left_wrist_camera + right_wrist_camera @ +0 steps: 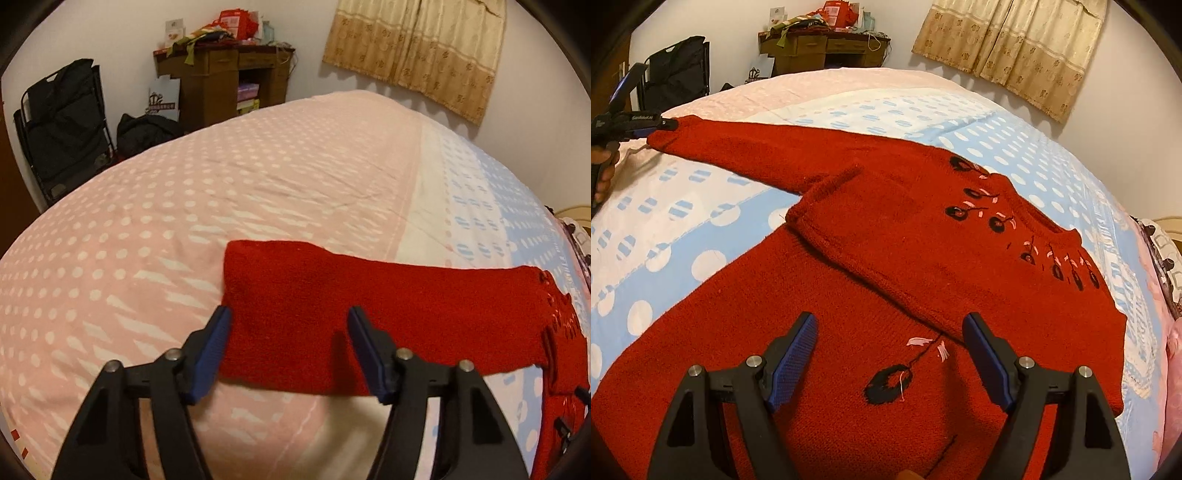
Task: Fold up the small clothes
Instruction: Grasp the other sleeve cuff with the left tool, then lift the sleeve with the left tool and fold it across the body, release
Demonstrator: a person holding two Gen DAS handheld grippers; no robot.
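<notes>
A red knitted sweater (886, 229) with black and pink embroidered cherries lies flat on the bed. One sleeve is folded across its chest; the other sleeve (332, 295) stretches out to the left. My left gripper (290, 317) is open, its jaws straddling the near edge of that sleeve close to the cuff; it also shows in the right wrist view (661, 123) at the cuff. My right gripper (890, 328) is open and empty, hovering over the sweater's lower body beside a large cherry motif (888, 384).
The bed (184, 206) has a pink, white and blue dotted cover. A cluttered brown desk (225, 74), a black folding chair (62, 122) and a dark bag stand by the far wall. A beige curtain (417, 48) hangs at the right. Pillows (1163, 258) lie at the right edge.
</notes>
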